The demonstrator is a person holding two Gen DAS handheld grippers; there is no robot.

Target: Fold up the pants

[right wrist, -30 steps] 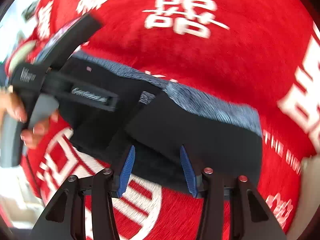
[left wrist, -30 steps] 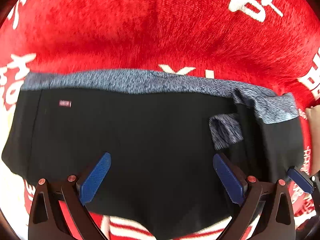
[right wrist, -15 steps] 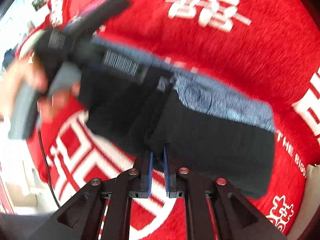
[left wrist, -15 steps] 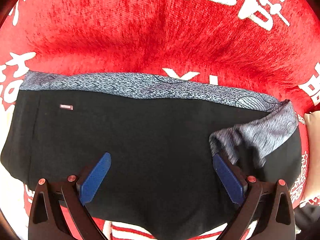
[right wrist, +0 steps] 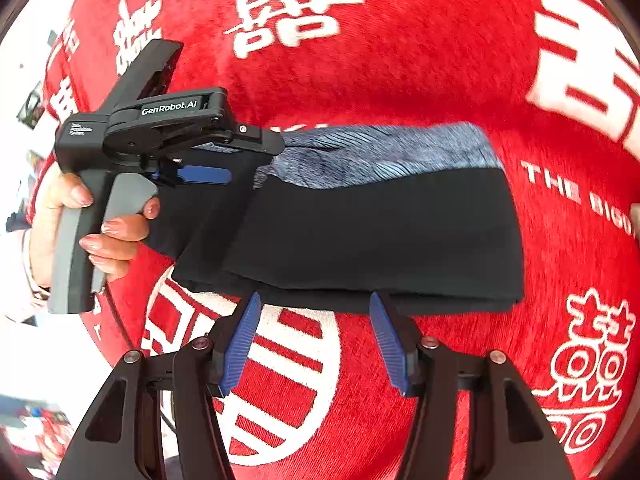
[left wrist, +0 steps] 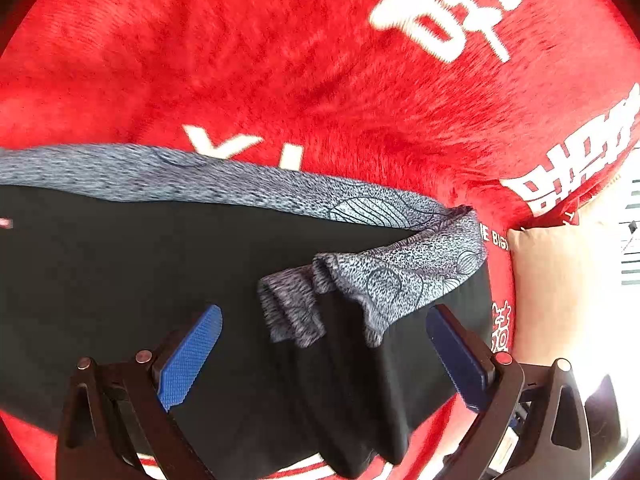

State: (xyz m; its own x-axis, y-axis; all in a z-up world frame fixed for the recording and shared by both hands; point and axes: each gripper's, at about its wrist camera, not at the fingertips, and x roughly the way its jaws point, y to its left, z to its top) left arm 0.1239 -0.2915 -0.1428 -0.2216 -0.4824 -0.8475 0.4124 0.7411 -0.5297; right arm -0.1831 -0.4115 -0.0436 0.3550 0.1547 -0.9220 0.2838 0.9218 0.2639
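Black pants (right wrist: 376, 236) folded on red blanket (right wrist: 420, 72), grey waistband at 12 o'clock, right gripper (right wrist: 316, 338) fingers opening, empty, left gripper (left wrist: 324, 356) fingers wide above pants.

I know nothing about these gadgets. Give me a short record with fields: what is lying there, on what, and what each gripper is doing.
item: black pants, folded over, with a grey waistband
surface: red cloth with white characters
left gripper: open above the pants, nothing clamped
right gripper: jaws opening at the pants' near edge, nothing between them
hand: grips the left gripper's handle
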